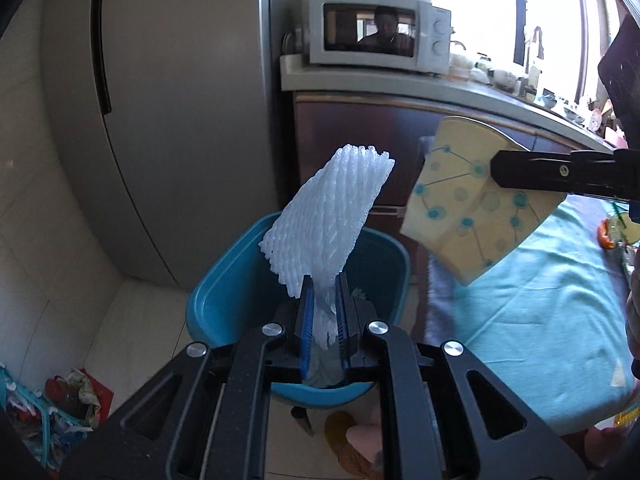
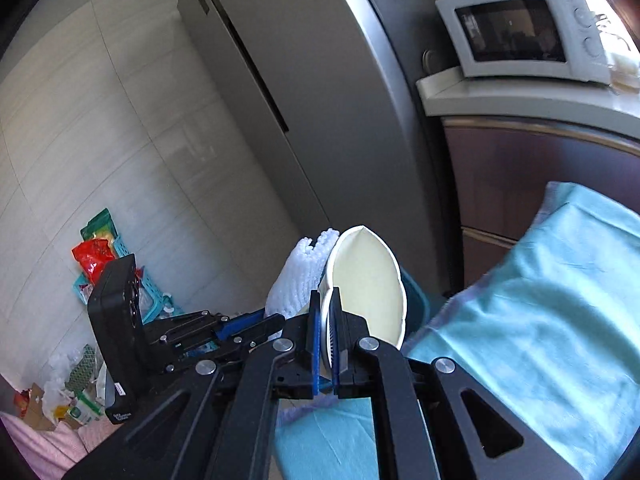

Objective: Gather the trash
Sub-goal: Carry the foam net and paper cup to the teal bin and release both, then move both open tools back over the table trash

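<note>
Landmark: the blue bin (image 1: 224, 292), standing on the floor between the grey fridge (image 1: 168, 120) and the table under a teal cloth (image 1: 532, 312).
Fridge: left of the bin and behind it, doors closed.
Left gripper (image 1: 325, 308): above the bin's open mouth, jaws drawn narrow and pinching the lower end of a white foam net (image 1: 324, 216).
Foam net: rises from the pads and leans up over the bin's far rim; none of it touches the bin.
Paper cup (image 1: 472, 208): right of the bin and higher, squashed flat, cream with blue dots, over the near edge of the cloth.
Right gripper (image 2: 329, 332): jaws clamped tight on the cup's rim, the cup's mouth pressed into a narrow oval.
Microwave (image 1: 380, 32): on the counter well beyond the bin.
</note>
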A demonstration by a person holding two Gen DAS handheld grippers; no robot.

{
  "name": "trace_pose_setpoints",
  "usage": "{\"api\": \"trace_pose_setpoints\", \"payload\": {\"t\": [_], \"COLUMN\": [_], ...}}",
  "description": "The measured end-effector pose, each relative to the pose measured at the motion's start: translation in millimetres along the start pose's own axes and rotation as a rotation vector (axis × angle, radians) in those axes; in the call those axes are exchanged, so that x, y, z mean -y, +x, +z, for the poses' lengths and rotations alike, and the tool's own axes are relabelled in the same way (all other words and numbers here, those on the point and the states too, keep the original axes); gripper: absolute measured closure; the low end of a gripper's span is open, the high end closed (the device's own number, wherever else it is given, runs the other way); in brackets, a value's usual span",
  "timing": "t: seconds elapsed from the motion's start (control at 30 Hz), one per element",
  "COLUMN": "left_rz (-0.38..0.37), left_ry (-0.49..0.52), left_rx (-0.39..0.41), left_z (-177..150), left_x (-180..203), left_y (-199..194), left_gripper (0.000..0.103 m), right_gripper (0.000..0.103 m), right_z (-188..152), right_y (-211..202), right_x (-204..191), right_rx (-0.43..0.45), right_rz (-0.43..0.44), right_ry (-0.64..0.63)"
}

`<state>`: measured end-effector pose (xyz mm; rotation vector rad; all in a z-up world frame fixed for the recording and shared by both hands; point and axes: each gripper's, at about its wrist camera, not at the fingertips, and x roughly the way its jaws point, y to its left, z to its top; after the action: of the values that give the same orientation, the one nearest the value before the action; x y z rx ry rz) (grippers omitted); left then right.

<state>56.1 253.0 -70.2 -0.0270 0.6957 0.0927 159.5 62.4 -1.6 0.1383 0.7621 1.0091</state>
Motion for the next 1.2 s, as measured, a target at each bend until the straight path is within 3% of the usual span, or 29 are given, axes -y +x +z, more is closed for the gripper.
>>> {"api": "trace_pose_setpoints", "payload": {"t": [0.43, 0.6, 0.67, 0.9, 1.0, 1.2], "left_rz": [0.075, 0.080, 0.077, 0.046, 0.020, -0.109], "left_ry": [-0.025, -0.064, -0.074, -0.087, -0.082, -0.044], "left_rx": [-0.124, -0.133, -0.130, -0.098, -0.058, 0.035], "left_z": [-1.8, -6.2, -8.5, -11.1, -9.2, -3.4], "left_x": [-12.3, -14.7, -15.6, -8.1, 0.2, 37.0], "left_y": [61.8, 66.3, 67.1, 54.2, 40.8, 5.6], "left_gripper": [0.088, 0.082, 0.070, 0.069, 0.062, 0.052], "right_gripper": [0.096, 0.082, 0.082, 0.081, 0.078, 0.071], "right_z": [-4.4, -7.5, -8.3, -14.5, -18.8, -29.5], "right_y": [86.6, 94.3, 91.2, 66.4, 41.6, -25.0], "right_x": [22.2, 22.7, 22.8, 22.0, 16.0, 7.0], "right_rx": [-0.190, -0.213, -0.206, -0.167, -0.135, -0.025], "right_rz": [-0.017, -0.051, -0.048, -0.063, -0.069, -0.107], "right_ry": [0.118, 0.140, 0.139, 0.107, 0.073, 0.017]}}
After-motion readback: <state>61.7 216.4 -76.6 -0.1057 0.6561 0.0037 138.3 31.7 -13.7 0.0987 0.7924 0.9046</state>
